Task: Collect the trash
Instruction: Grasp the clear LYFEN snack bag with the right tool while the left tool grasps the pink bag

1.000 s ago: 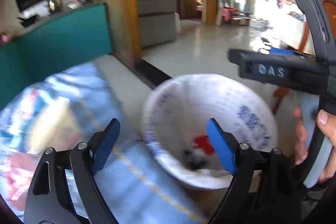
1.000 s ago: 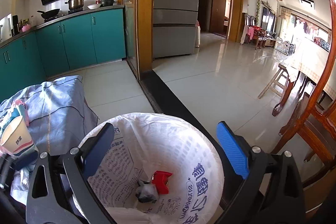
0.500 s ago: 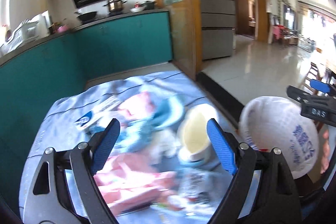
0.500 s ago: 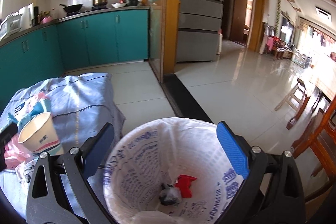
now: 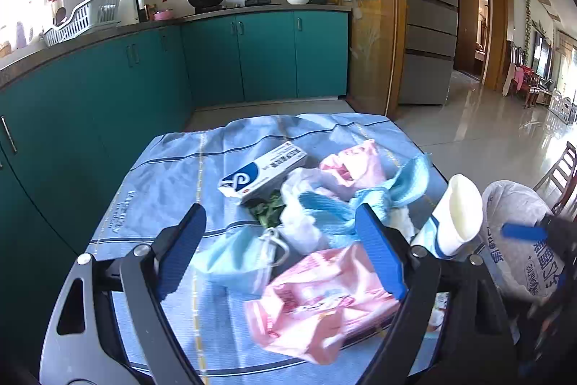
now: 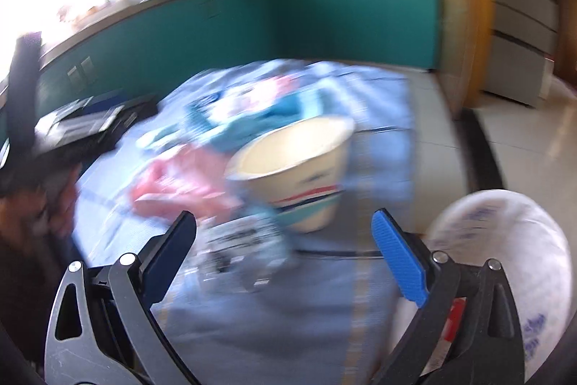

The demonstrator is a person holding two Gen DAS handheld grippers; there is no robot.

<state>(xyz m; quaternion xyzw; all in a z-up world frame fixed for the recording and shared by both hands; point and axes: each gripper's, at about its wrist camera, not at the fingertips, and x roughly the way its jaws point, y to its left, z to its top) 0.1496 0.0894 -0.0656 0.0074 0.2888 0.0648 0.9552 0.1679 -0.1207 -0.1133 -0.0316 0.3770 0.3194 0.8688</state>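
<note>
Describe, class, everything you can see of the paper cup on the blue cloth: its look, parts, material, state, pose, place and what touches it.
The paper cup is cream inside, with a cream outer wall carrying red and dark stripes above a teal band near the base. It looks like thin coated paper. It appears empty and stands mouth up. It is at the edge of the blue striped cloth, nearest the white-lined trash bin. A blue rag and other litter crowd its base; exact contact is unclear. No gripper holds it.
</note>
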